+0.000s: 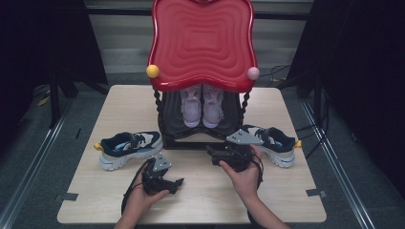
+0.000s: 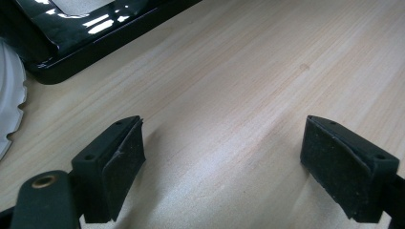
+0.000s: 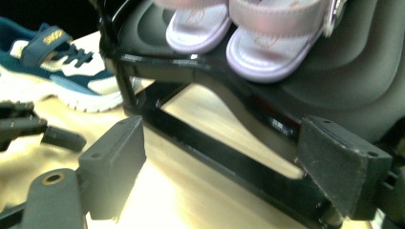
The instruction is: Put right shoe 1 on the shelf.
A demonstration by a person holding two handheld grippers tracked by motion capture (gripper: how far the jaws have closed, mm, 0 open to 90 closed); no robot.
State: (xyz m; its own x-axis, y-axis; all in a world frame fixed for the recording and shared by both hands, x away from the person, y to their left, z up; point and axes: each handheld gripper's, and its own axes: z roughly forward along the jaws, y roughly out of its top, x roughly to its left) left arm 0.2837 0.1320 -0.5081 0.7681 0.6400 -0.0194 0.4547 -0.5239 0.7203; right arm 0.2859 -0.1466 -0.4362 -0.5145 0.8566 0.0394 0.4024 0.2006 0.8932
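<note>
A shoe rack with a glossy red top (image 1: 203, 43) and a black lower shelf (image 1: 174, 121) stands at the back of the wooden table (image 1: 119, 102). Two lilac sandals (image 1: 202, 106) sit side by side on that shelf (image 3: 363, 81); they appear as sandals (image 3: 239, 33) in the right gripper view. One navy-and-white sneaker (image 1: 129, 145) lies left of the rack, its mate (image 1: 276, 143) to the right. My left gripper (image 1: 175, 183) hovers open over bare wood (image 2: 224, 143). My right gripper (image 1: 213, 156) stands open facing the rack's black base frame (image 3: 224, 152), nothing between its jaws.
The rack's base corner (image 2: 71, 43) and a white sneaker sole (image 2: 9, 95) lie close to the left gripper. A yellow knob (image 1: 152, 71) and a pink knob (image 1: 253, 73) stick out from the red top. Floor rails run beside the table.
</note>
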